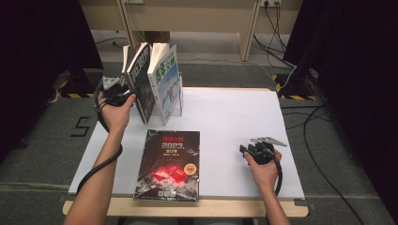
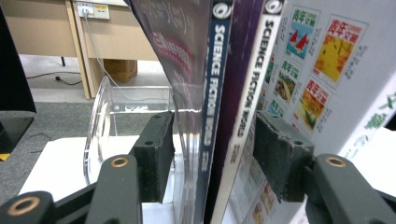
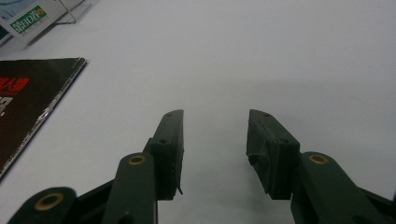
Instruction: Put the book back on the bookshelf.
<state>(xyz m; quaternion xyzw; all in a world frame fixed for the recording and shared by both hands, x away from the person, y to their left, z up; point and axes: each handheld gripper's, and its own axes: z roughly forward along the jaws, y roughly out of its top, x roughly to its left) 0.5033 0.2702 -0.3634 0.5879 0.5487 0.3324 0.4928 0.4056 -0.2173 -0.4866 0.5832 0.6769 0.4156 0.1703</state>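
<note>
Magazines (image 2: 219, 107) upright in clear stand (image 2: 100, 121) at table's (image 1: 234, 117) far left edge, between left gripper's (image 2: 212, 154) parted, non-pressing jaws. Black magazine (image 1: 170, 165) flat near front edge. Right gripper (image 3: 214, 149) open over bare white surface.

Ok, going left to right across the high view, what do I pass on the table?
Left gripper → upright magazines in the clear stand → black magazine with red artwork lying flat → right gripper, jaws open over the bare white tabletop.

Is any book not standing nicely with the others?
Yes. One black magazine lies flat near the table's front edge, apart from the standing books. Those lean sideways in their clear stand rather than standing straight.
</note>
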